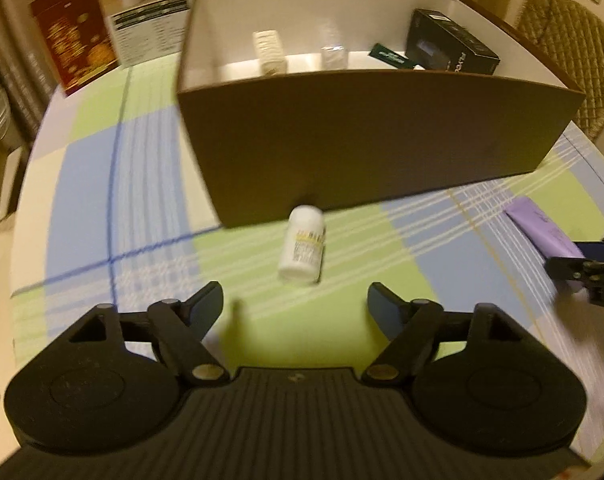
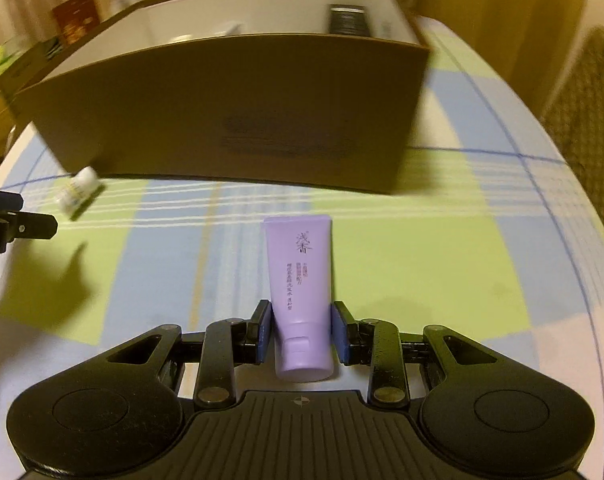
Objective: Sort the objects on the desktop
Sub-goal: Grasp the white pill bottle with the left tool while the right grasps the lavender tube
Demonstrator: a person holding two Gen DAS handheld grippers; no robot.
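Checked tablecloth (image 2: 422,260); tube (image 2: 300,280) between right hand-held gripper (image 2: 302,332) pads.

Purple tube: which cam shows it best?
Right wrist: the purple tube sits centred and sharp between the right gripper pads, label readable. Left wrist shows only its blurred end at the frame's right edge.

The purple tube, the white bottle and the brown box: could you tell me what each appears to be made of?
Purple tube: likely soft plastic, matte, with a flat crimped end and a moulded cap.
White bottle: probably hard plastic with a printed label; blur hides its finish.
Brown box: looks like cardboard, with thin straight walls, a dull brown outside and a white inside.
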